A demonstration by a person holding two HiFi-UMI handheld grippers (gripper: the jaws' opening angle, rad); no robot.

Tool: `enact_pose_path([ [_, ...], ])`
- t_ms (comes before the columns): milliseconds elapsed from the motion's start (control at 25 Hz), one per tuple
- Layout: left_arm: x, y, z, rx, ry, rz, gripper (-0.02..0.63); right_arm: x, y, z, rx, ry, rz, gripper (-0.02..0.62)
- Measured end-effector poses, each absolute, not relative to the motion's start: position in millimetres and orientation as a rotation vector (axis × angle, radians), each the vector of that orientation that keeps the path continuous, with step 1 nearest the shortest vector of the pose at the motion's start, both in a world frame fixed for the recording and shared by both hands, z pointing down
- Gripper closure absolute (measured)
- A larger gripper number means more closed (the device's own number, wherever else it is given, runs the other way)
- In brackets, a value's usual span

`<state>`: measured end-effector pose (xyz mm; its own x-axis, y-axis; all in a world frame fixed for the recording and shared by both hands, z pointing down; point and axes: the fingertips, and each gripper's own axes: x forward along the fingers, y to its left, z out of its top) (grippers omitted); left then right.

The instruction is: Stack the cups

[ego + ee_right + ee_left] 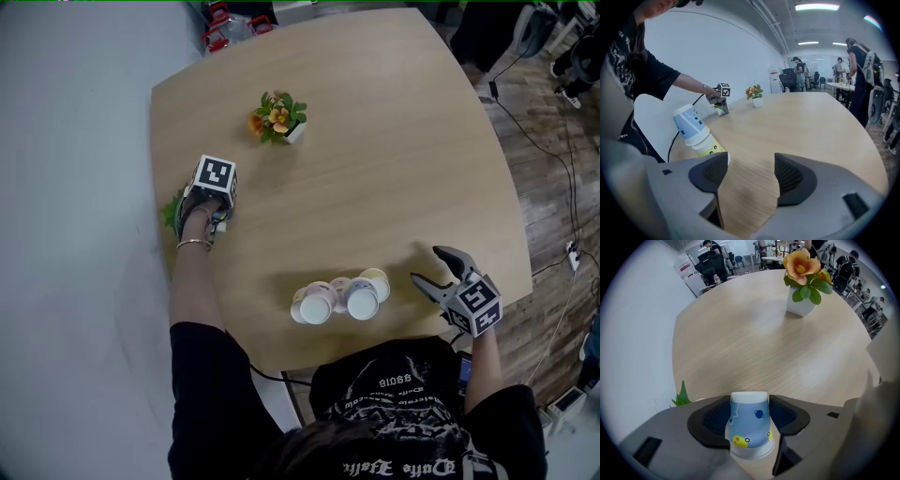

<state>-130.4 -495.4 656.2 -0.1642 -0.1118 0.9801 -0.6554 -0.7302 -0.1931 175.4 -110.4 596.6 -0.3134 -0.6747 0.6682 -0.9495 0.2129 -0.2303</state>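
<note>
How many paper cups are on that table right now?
5. Four cups cluster at the table's near edge; one blue cup stands upside down between the left gripper's jaws. More may be nested unseen.

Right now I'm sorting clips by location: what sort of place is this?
Probably an open-plan office or lab: wooden table, office chairs and desks behind it, ceiling strip lights.

Several cups (339, 298) cluster near the wooden table's (394, 141) front edge, just beside the right tool (427, 264).

Potted orange flowers (277, 118) upright on wooden table (394, 187), far half.
</note>
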Motion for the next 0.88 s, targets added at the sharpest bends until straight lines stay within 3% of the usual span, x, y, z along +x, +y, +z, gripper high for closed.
enact_pose_path([
  [320, -126.9, -488.8, 646.9, 1.726, -0.873, 1.926, 0.353, 171.0, -115.2, 594.5, 1.495, -2.095, 0.853, 0.273],
  [880, -104.0, -451.6, 573.9, 1.949, -0.811, 1.438, 0.354, 158.7, -105.5, 580.1, 1.465, -2.187, 0.793, 0.279],
])
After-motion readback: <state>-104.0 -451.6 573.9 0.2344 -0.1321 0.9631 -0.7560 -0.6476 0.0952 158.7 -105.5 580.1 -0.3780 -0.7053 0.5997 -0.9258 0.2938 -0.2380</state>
